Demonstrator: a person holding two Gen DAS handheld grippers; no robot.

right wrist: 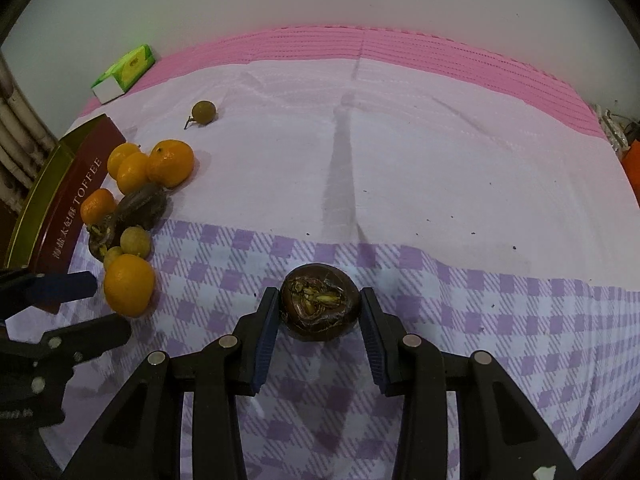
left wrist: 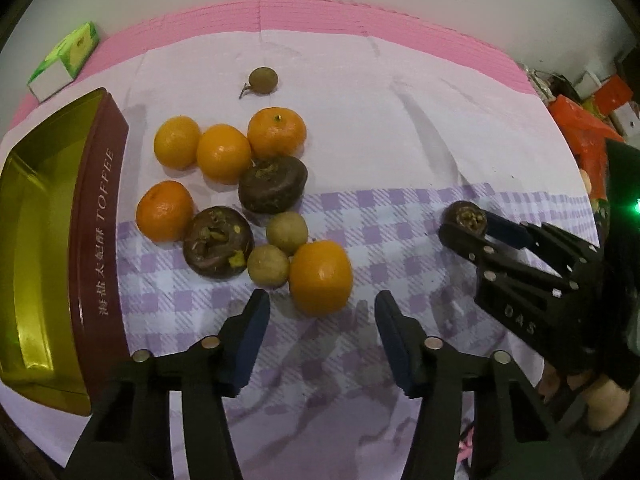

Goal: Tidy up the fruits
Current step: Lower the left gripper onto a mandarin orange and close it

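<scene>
Toffee tin (left wrist: 96,216): glossy metal, gold inside. Tablecloth (right wrist: 440,184): matt woven cloth, creased. Oranges (left wrist: 320,276): smooth, shiny peel. Dark fruit (right wrist: 318,302): rough, dull crown. Gripper pads (left wrist: 254,336): matt blue.

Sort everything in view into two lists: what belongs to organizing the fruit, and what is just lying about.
Job:
oranges
longans
dark fruits, one in the right gripper
toffee tin
left gripper, open

Lying about:
green box
checked cloth
pink mat
orange clutter
</scene>
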